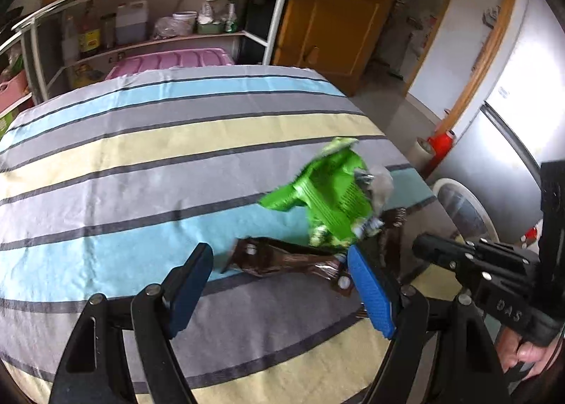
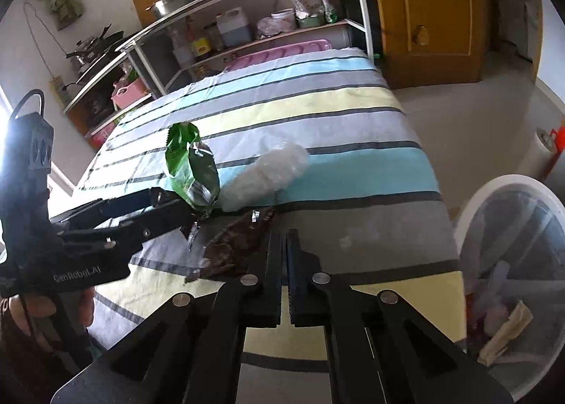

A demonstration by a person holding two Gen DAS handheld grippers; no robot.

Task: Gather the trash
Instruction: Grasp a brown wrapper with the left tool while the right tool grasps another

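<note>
Right gripper, low centre, is clamped on the brown wrapper to bin it; left gripper gapes around another brown wrapper, green packet behind

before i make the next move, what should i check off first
1. Left gripper jaws open: ok.
2. Brown wrapper lies between the left jaws: ok.
3. Right gripper jaws shut: ok. Whether they pinch any wrapper: cannot tell.
4. Green bag clear of the left jaws: cannot tell, it lies right beside them.
5. Bin open beside the table: ok.
6. Clear plastic bottle collected: not ok, it lies on the striped cloth.
</note>
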